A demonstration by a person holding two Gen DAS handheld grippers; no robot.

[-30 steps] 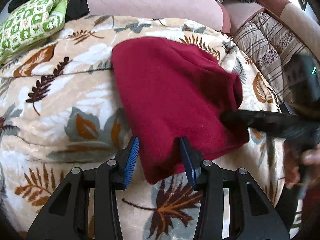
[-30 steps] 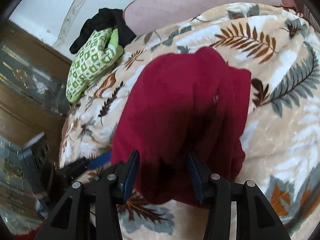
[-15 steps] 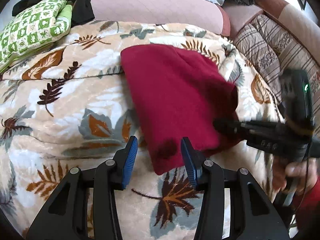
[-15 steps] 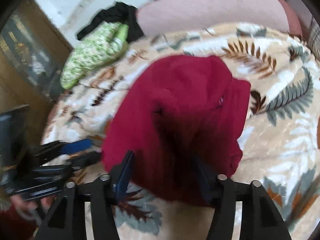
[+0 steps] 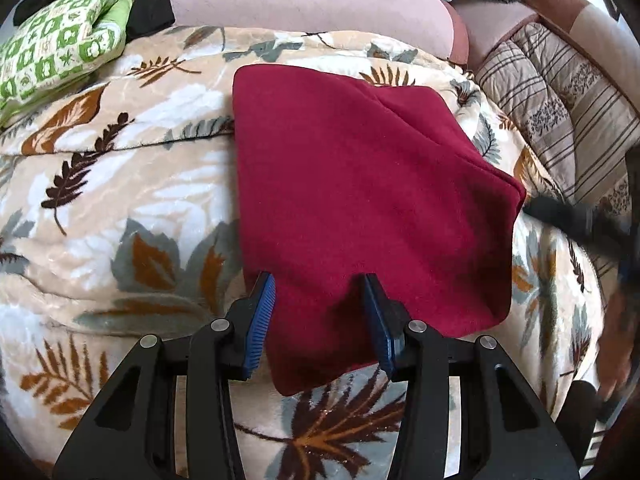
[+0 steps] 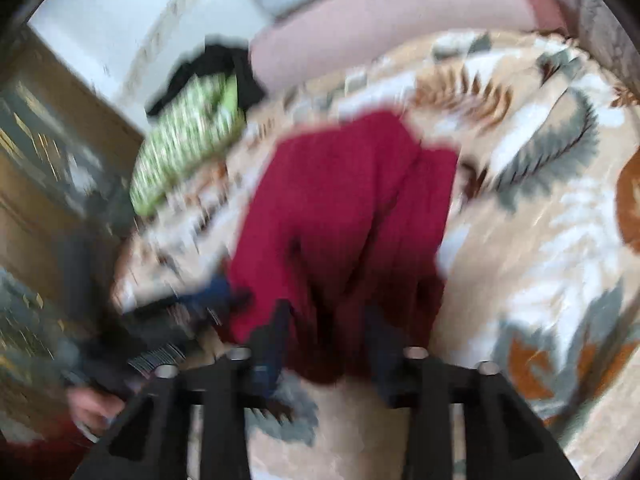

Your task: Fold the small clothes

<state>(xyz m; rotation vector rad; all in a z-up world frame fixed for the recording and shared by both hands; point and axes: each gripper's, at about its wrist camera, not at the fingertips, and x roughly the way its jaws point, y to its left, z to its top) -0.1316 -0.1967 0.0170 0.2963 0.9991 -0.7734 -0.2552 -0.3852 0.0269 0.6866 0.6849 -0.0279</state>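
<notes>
In the left wrist view, the left tongs (image 5: 320, 312) are standing partly apart, straddling the near corner of the dark red fleece garment (image 5: 360, 200); the blue pads (image 5: 262, 316) are sitting either side of the cloth with a gap showing on the left, so they are not pinching it. The garment is lying folded and fairly flat in the middle of the leaf-patterned blanket (image 5: 120, 208), and its right side, which was bunched and lifted half a second ago, is now lying smoother. The right tongs (image 5: 576, 220) are showing as a dark blur at the garment's right edge, now just clear of the cloth rather than over it. In the right wrist view, heavily blurred, the right tongs (image 6: 324, 344) have just been opening again after a brief squeeze, with the red cloth between the jaws; whether the pads are pressing it I cannot tell. A green patterned bundle (image 6: 188, 140) is sitting far left. This is looking like a fold just laid down, with smoothing or another fold likely next.
</notes>
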